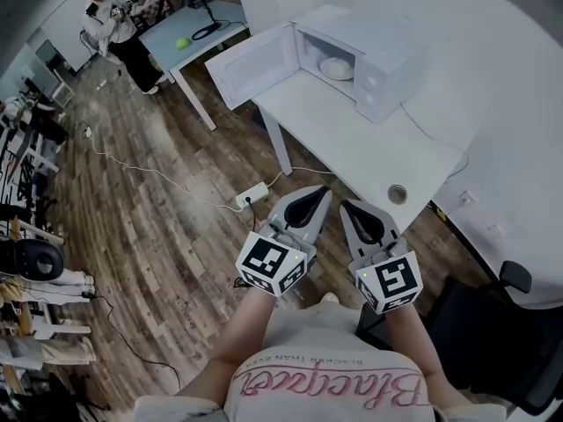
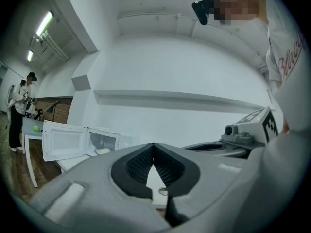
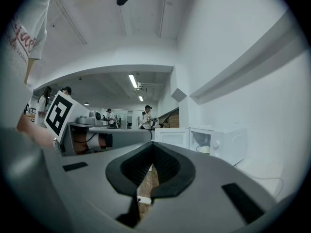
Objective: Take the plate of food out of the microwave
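Note:
A white microwave stands at the far end of a white table, its door swung wide open to the left. Inside it lies a pale plate of food, also visible as the plate in the left gripper view and the plate in the right gripper view. My left gripper and right gripper hang side by side over the floor, well short of the microwave. Both point level toward it. In each the jaws meet at the tips with nothing between them.
A small round object lies on the table's near end. A power strip and cable lie on the wooden floor. A second table with a green ball stands at the back left beside a person. A black chair is at my right.

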A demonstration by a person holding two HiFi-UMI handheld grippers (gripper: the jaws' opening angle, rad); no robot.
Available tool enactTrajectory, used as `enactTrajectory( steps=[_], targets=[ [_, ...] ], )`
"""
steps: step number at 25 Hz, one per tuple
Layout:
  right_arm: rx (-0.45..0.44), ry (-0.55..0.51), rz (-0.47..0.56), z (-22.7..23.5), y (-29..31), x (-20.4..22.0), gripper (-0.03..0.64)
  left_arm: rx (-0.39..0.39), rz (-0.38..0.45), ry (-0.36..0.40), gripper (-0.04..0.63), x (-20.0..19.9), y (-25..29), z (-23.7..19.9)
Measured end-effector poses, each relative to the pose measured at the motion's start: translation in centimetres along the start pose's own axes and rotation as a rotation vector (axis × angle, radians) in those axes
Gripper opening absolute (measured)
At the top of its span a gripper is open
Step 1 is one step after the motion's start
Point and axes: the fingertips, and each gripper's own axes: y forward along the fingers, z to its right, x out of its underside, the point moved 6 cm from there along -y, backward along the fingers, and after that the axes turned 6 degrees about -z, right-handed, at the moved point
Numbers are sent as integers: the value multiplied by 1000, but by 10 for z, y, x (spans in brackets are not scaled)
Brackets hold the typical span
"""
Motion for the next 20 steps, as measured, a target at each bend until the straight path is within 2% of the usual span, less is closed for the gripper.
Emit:
enactTrajectory(
  steps=[14,20],
  targets=[
    [-53,-21,-16,0,8,4,9,-64,14,-28,3,6,-1,-11],
    [-37,-16,-18,-3,6,10,9,-70,26,-22,3,5,-3,-15]
  ],
)
